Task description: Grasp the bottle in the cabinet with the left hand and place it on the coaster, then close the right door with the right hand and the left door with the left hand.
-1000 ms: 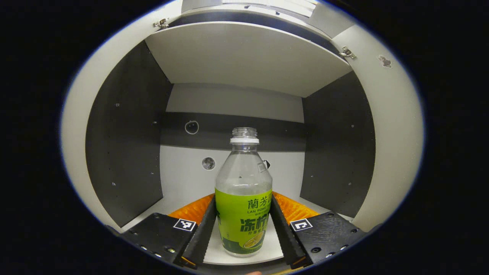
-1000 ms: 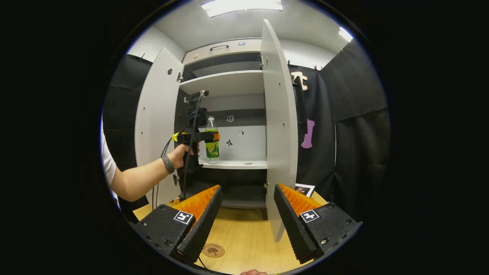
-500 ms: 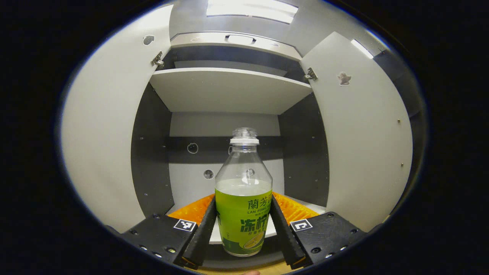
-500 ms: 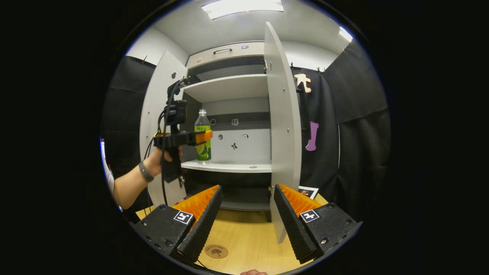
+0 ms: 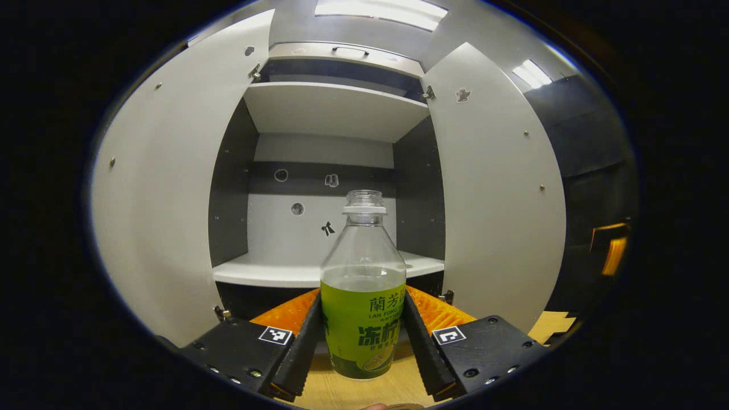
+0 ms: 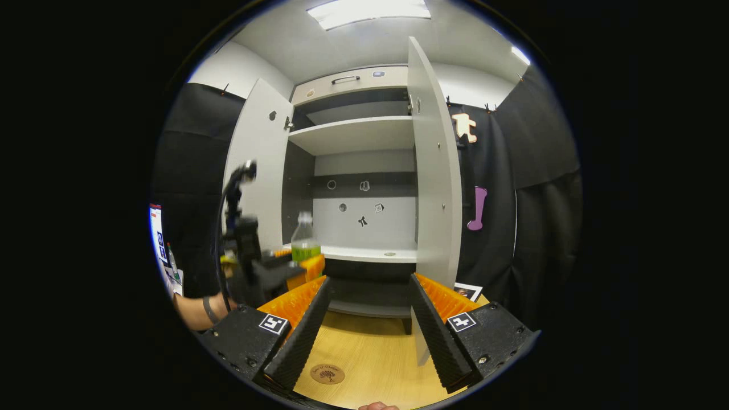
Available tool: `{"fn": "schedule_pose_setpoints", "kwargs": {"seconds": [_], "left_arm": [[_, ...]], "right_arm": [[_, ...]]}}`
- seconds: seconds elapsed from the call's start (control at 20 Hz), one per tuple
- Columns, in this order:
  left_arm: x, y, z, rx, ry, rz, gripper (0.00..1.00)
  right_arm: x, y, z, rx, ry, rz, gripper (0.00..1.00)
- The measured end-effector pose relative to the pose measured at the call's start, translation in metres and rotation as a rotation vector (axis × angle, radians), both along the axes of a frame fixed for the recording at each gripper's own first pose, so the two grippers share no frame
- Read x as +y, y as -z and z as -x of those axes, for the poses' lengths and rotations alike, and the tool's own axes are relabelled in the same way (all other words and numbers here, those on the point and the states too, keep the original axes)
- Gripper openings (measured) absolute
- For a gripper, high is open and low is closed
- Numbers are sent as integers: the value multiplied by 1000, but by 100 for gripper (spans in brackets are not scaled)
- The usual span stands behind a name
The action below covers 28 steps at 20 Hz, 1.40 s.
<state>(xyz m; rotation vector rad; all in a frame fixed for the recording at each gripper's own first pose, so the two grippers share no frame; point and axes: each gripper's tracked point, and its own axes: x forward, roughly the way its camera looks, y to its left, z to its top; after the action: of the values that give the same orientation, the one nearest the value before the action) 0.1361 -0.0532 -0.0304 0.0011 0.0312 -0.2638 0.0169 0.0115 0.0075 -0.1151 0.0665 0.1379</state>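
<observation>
A clear bottle with a green label and no cap sits upright between both fingers of my left gripper, which is shut on it. The bottle hangs in the air in front of the cabinet, above the wooden table. In the right gripper view the bottle and the left gripper appear at the left, lower than the shelf, held by a hand with a wristband. My right gripper is open over the table, with the round cork coaster just below its left finger. Both cabinet doors, left and right, stand open.
The cabinet has an upper shelf and a lower shelf with small stickers on the back wall. A small round thing lies on the lower shelf. A printed card lies on the table at the right, by the black cloth wall.
The left gripper has drawn the bottle out of the cabinet and lowered it toward the table. The right gripper has barely moved.
</observation>
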Motion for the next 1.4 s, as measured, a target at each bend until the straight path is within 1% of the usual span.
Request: {"fn": "schedule_pose_setpoints", "kwargs": {"seconds": [0.1, 0.15, 0.25, 0.35, 0.45, 0.65, 0.75, 1.05, 1.1, 1.2, 1.25, 1.3, 1.4], "left_arm": [[0, 24, 13, 10, -31, 8, 74], [4, 34, 21, 4, -67, 10, 74], [8, 53, 34, -19, -121, 23, 74], [8, 80, 48, -5, -159, 14, 74], [1, 114, 63, 4, -179, 3, 74], [-15, 175, 85, 89, -174, -2, 74], [-19, 191, 90, 112, -168, -4, 75], [-37, 213, 100, 118, -117, 12, 73], [-38, 210, 98, 85, -117, 10, 74], [-38, 211, 100, 84, -118, -5, 73], [-38, 213, 100, 91, -118, -9, 77], [-39, 213, 101, 91, -121, -10, 73], [-36, 213, 103, 97, -129, -14, 74]], "right_arm": [[-4, -9, -1, -15, 7, 14, 84], [-7, -12, -1, -18, 14, 17, 84], [-10, -20, -3, -19, 25, -13, 84], [-12, -27, -7, -24, 29, -29, 84], [-15, -22, -11, 18, 23, -32, 83], [-21, -26, -20, 35, 39, -72, 84], [-20, -23, -21, 59, 28, -64, 84], [-23, -13, -24, 92, 41, -42, 84], [-24, -11, -24, 94, 44, -39, 84], [-24, -8, -24, 103, 47, -43, 84], [-23, -6, -23, 111, 45, -50, 84], [-23, -5, -23, 115, 45, -55, 84], [-23, -4, -21, 115, 45, -61, 84]]}}
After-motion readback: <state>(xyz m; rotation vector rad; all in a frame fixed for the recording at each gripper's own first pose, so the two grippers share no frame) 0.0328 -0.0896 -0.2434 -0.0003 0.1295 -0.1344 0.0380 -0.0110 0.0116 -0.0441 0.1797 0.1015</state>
